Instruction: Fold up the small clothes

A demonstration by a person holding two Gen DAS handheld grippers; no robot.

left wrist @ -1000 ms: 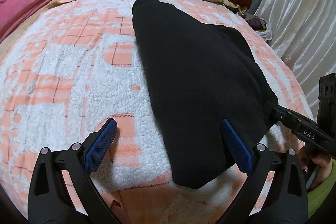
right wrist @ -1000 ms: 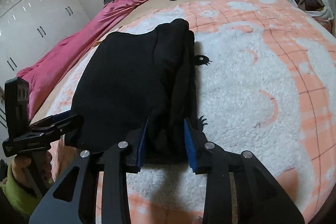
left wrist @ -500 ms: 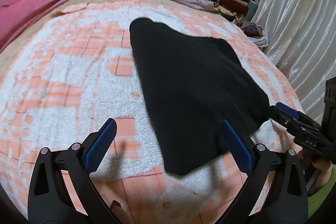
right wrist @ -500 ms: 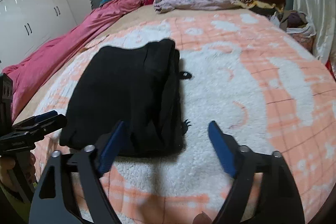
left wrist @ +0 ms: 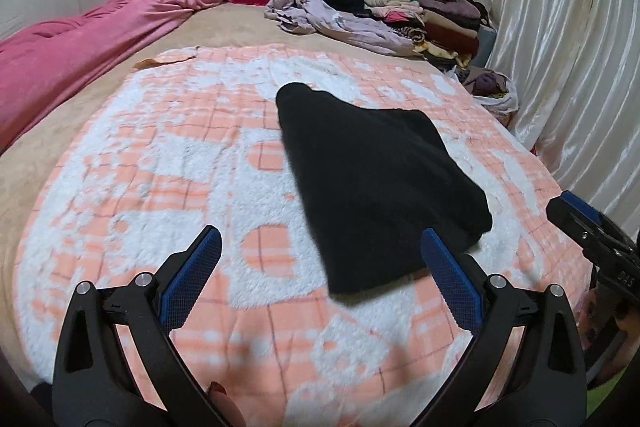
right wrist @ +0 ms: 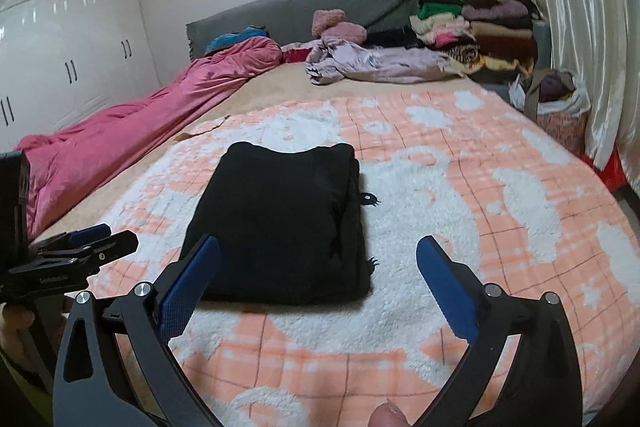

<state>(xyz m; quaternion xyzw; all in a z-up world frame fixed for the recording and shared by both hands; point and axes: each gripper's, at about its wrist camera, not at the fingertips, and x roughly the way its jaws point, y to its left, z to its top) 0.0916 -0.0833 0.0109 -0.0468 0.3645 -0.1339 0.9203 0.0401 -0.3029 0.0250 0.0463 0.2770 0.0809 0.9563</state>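
- The black garment [right wrist: 280, 223] lies folded flat on the peach-and-white blanket [right wrist: 460, 227], in the centre of the right wrist view and right of centre in the left wrist view [left wrist: 376, 183].
- Its long axis runs from the lower middle of the frame up toward the headboard, with a thicker layered edge on its right side in the right wrist view.
- The right gripper [right wrist: 318, 279] sits just below the garment's near edge; its left pad overlaps the near left corner in the picture, but nothing lies between the jaws and they are opening wide.
- The left gripper [left wrist: 318, 267] also has its jaws spread apart and empty; the garment lies up and to the right of it, its right pad overlapping the near edge in the picture.
- Judging by both views, the right gripper faces the short near edge squarely, so it looks better placed; the left one comes at the garment's left long side.
- The piled clothes [right wrist: 472, 27] sit in the upper right, well apart, by the curtain [right wrist: 580, 27].
- The garment looks already folded; the next move likely turns away from it.
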